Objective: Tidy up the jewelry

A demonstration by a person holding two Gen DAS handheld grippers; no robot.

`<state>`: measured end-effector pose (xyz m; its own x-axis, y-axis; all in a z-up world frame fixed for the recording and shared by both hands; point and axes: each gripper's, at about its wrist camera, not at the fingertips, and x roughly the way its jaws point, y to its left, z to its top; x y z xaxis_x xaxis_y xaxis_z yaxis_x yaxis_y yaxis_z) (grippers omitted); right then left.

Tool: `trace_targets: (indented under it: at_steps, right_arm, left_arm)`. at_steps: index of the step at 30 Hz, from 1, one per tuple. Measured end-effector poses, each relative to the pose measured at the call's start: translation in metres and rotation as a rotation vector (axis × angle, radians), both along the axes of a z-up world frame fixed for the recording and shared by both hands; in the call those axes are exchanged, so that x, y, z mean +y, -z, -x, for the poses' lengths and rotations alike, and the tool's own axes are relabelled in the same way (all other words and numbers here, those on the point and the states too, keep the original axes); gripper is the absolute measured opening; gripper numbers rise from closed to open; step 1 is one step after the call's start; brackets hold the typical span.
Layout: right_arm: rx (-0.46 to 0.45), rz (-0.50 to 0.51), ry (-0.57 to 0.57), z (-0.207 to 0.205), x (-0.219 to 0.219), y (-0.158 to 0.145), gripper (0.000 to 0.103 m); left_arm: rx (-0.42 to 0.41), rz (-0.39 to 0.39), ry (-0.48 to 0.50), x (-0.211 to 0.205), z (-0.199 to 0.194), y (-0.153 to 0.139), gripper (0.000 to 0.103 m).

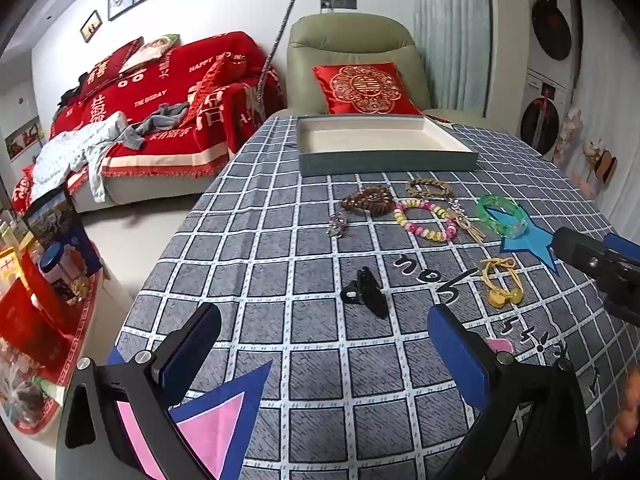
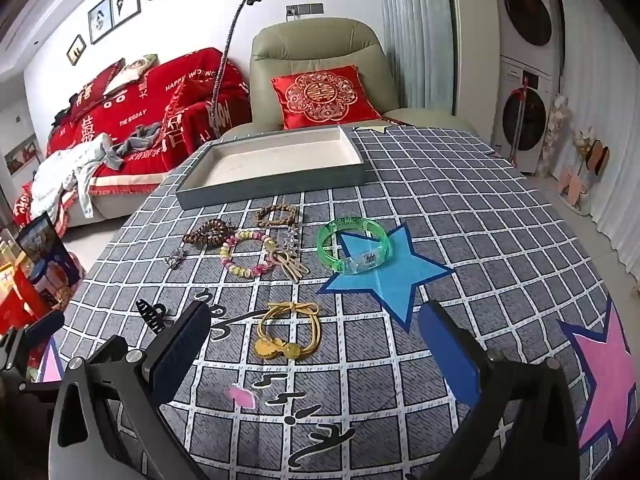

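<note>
While both grippers hover above the checked tablecloth (image 2: 460,208), nothing is held: left gripper (image 1: 324,340) jaws stand wide apart and empty, right gripper (image 2: 316,344) same.

Jewelry all lies loose on the cloth, none in the tray (image 2: 276,182) at the far edge yet. Looks like step 1 hasn't started.

Pieces:
- gold cord bracelet (image 2: 288,332), nearest, sits right between the right gripper's fingers in view, on the cloth below them
- green bangle (image 2: 352,248), lying partly on the blue star (image 2: 384,276)
- pink-yellow bead bracelet (image 2: 248,256), touching a small gold charm (image 2: 290,262)
- dark bead bracelet (image 2: 210,234) and tan braided bracelet (image 2: 278,214), nearest the tray
- small silver piece (image 2: 175,258), off to the left
- black hair clip (image 1: 364,292), ahead of the left gripper

Handling guess: all light. Bangle is probably rigid, slick plastic, so pinch across 1 wall of the ring, not the full span. Bead strands and cord are floppy, will sag and swing; grab a bunched section, beads may roll under the pads. Gold cord: take it at the knot.
</note>
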<state>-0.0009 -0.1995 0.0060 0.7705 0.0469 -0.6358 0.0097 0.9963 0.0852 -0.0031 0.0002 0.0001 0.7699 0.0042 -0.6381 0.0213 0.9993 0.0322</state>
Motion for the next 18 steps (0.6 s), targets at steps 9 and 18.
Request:
trace_targets:
  at_steps: [9, 18]
  right_arm:
    - [-0.006, 0.002, -0.007, 0.0031, 0.0014, -0.0042, 0.103]
    - [-0.018, 0.001, -0.01, 0.005, 0.0025, -0.0052, 0.103]
  left_arm:
    - [0.017, 0.007, -0.003, 0.0049, 0.0011, -0.003, 0.103]
    - [0.018, 0.019, -0.01, 0.0064, 0.0013, -0.0049, 0.103]
